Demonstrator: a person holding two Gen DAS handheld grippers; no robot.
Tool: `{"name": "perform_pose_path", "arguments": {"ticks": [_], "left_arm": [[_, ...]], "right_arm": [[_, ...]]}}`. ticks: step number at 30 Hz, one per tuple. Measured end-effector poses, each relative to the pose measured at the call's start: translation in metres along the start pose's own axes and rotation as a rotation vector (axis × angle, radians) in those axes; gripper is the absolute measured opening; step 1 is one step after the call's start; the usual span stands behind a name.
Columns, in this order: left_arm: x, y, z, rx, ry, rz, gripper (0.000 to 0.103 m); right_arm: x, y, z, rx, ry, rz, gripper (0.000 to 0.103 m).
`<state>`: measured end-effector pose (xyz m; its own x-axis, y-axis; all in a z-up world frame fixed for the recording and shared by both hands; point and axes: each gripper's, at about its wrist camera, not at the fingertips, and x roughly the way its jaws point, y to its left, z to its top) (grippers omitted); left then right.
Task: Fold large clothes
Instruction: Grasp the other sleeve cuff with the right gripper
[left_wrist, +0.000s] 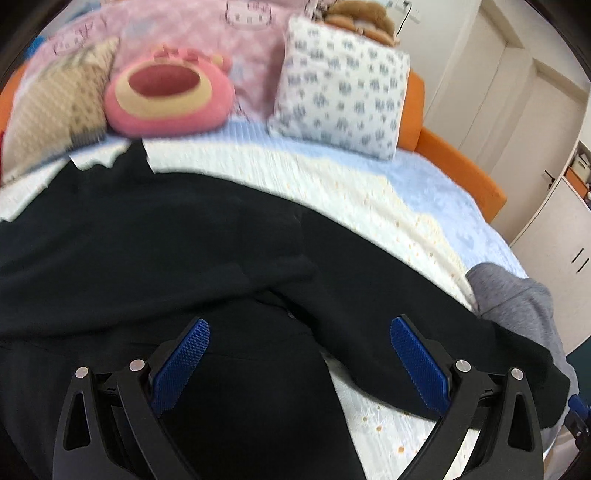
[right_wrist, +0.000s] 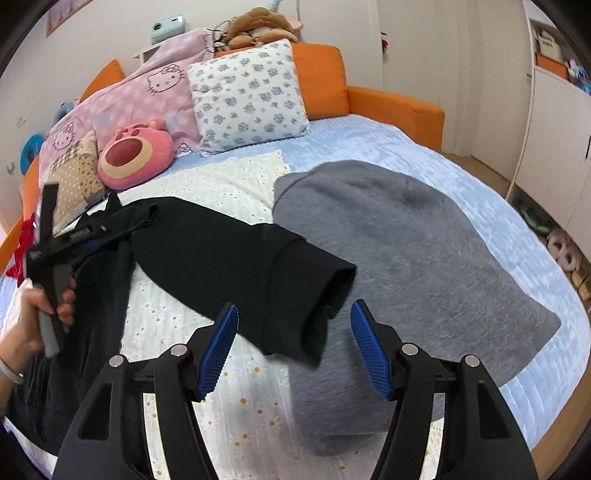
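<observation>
A large black garment (left_wrist: 166, 251) lies spread over the bed's white flowered cover (left_wrist: 332, 177). My left gripper (left_wrist: 300, 328) hovers above it, open, with only flat cloth below the blue pads. In the right wrist view one black sleeve (right_wrist: 229, 251) stretches right, and its cuff (right_wrist: 328, 291) rests on a grey garment (right_wrist: 424, 251). My right gripper (right_wrist: 293, 312) is open just in front of that cuff, and the pads do not touch it. A hand (right_wrist: 40, 306) holds the left gripper's handle at the left edge.
A flowered pillow (right_wrist: 247, 96), a pink bear cushion (right_wrist: 133, 151), a pink quilt (right_wrist: 155, 85) and a beige cushion (right_wrist: 75, 173) crowd the head of the bed. The orange bed frame (right_wrist: 395, 103) runs along the far side. White cupboards (right_wrist: 554, 129) and slippers (right_wrist: 563, 251) are at right.
</observation>
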<state>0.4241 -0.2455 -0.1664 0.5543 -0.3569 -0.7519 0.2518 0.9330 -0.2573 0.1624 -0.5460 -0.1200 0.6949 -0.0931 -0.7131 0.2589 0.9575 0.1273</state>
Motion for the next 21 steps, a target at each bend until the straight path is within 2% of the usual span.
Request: {"name": "perform_pose_path", "arguments": {"ticks": [3,5,6,8,12,15,17,19,21], "left_arm": [[0.042,0.003,-0.017,-0.018,0.155,0.056,0.100],[0.043,-0.006,-0.025,0.076,0.113,0.108,0.100],[0.047,-0.014,-0.029,0.130,0.123,0.152,0.100],[0.050,-0.017,-0.030,0.148,0.126,0.176,0.100],[0.047,-0.010,-0.030,0.129,0.116,0.136,0.100],[0.035,-0.005,-0.035,0.117,0.051,0.088,0.100],[0.018,0.004,-0.039,0.077,-0.039,0.016,0.100],[-0.001,0.012,-0.041,0.053,-0.125,-0.061,0.100],[-0.001,0.018,-0.039,0.035,-0.126,-0.088,0.100]], "right_arm": [[0.009,-0.005,0.006,0.017,0.026,0.025,0.063],[0.017,-0.005,0.009,0.017,0.050,0.042,0.063],[0.019,-0.004,0.010,0.015,0.059,0.044,0.063],[0.029,-0.002,0.014,0.008,0.093,0.058,0.063],[0.047,0.001,0.018,0.007,0.145,0.045,0.063],[0.055,0.006,0.020,0.001,0.163,0.019,0.062],[0.056,0.010,0.021,-0.021,0.158,-0.023,0.048],[0.056,0.010,0.024,-0.014,0.152,-0.030,0.021],[0.056,0.007,0.030,0.027,0.168,0.003,0.013]]}}
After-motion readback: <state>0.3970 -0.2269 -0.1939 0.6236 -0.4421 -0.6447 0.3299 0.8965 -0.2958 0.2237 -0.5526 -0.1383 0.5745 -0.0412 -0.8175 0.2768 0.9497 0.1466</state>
